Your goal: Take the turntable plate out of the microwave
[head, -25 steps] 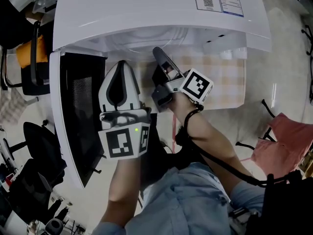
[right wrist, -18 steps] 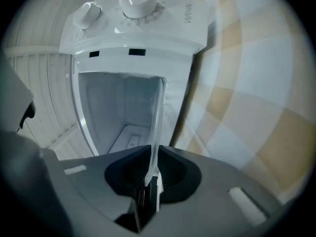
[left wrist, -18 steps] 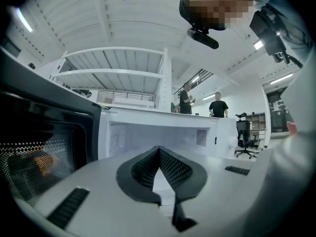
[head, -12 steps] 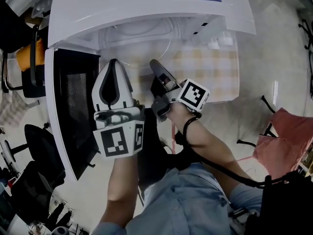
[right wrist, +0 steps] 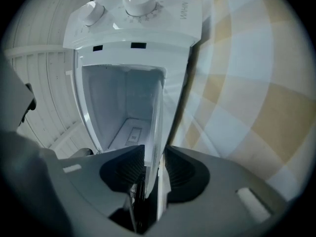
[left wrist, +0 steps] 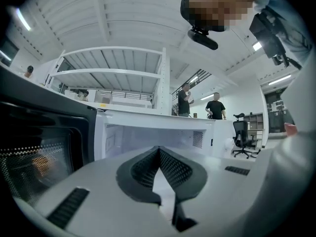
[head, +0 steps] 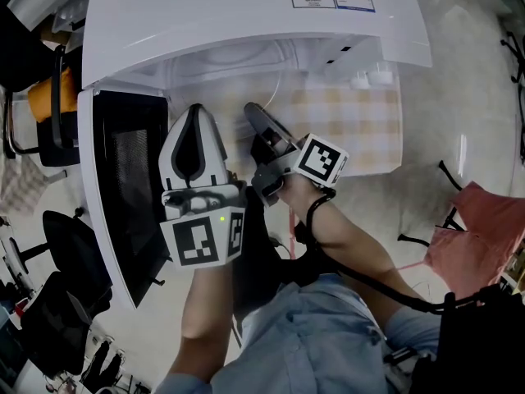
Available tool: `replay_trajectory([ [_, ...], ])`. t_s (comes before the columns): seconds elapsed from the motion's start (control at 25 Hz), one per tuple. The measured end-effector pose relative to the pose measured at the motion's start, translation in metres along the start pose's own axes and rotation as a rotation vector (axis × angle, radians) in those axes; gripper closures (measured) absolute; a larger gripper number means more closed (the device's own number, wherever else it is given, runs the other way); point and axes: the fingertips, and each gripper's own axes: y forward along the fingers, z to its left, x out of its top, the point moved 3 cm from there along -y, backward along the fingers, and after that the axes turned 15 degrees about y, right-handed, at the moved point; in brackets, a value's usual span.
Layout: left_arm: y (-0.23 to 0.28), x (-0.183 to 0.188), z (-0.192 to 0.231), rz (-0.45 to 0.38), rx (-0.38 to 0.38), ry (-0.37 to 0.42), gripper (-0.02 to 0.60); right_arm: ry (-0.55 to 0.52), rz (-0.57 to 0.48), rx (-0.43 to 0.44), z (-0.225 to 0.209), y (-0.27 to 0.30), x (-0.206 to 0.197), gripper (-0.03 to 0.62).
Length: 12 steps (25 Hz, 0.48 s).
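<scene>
The white microwave (head: 246,15) stands on a checked tablecloth (head: 361,130) at 12 o'clock from the person. Its black mesh-windowed door (head: 123,179) is swung fully open toward 9 o'clock of the cavity. The 2 grippers point level at the opening, side by side, the left one at 9 o'clock of the right.

The right gripper (right wrist: 154,152) is rolled onto its side. Its view therefore shows the microwave turned, with the 2 knobs (right wrist: 139,1) at 12 o'clock and the cloth at 3 o'clock. The turntable plate (right wrist: 157,112) appears there edge-on, as a thin pale glass band. It runs from the cavity floor toward 6 o'clock and in between the 2 dark ribbed pads (right wrist: 126,169). The jaws have just been opening and stand fairly wide, 1 on each face of the plate's near rim. The pads sit close beside the glass but are not visibly pinching it. In the head view the rim is only a faint arc at the cavity mouth, at 12 o'clock of this gripper's tip.

The left gripper (left wrist: 159,153) has its jaws closed together with nothing between them. It is held just before the opening, with the door at its 9 o'clock. Beyond the microwave, its view shows 2 standing people (left wrist: 216,105) and an office chair (left wrist: 242,137) toward 3 o'clock.
</scene>
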Motion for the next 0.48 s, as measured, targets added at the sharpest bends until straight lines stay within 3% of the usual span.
replay_trajectory([
  [0.48, 0.012, -0.005, 0.018, 0.028, -0.010, -0.009, 0.575, 0.008, 0.013, 0.011, 0.004, 0.042, 0.002, 0.454],
])
